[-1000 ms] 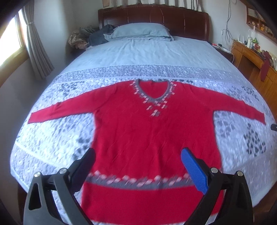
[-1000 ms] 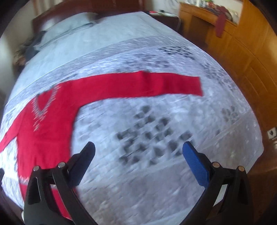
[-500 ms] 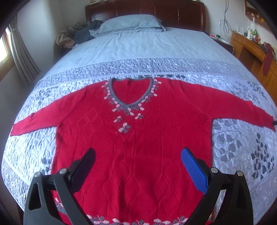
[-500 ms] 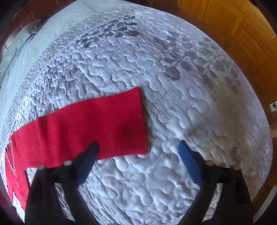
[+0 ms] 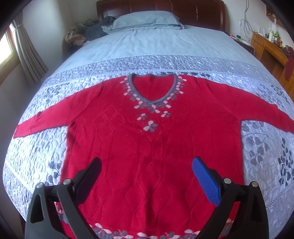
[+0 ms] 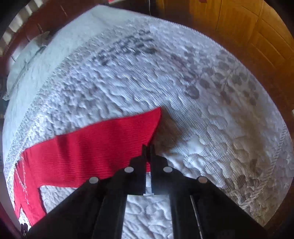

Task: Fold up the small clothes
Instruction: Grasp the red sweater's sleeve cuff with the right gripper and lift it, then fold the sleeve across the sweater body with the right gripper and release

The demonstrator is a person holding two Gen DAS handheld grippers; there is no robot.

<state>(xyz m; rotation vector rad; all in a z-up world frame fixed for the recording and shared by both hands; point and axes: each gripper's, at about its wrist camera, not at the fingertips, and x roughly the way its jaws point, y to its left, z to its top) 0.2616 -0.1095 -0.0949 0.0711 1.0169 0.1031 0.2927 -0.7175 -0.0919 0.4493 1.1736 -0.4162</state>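
A red V-neck sweater (image 5: 147, 137) with grey and white flower trim lies flat, front up, sleeves spread, on the quilted bed cover (image 5: 156, 62). My left gripper (image 5: 147, 161) hovers open over the sweater's lower body, with nothing between its black and blue fingers. In the right wrist view the sweater's right sleeve (image 6: 91, 143) runs in from the left. My right gripper (image 6: 147, 147) is shut on the near corner of that sleeve's cuff. The cuff edge is raised slightly and throws a shadow on the quilt beside it.
A pale blue pillow (image 5: 145, 19) lies under the dark wooden headboard (image 5: 159, 7), with a heap of clothes (image 5: 88, 31) to its left. A wooden desk (image 5: 270, 47) stands right of the bed. Wooden cabinets (image 6: 248, 27) stand past the bed edge. Curtain (image 5: 27, 49) hangs left.
My right gripper swept to the sleeve's end, came down and shut on the cuff corner. My left gripper moved lower and nearer over the sweater's body, still open.
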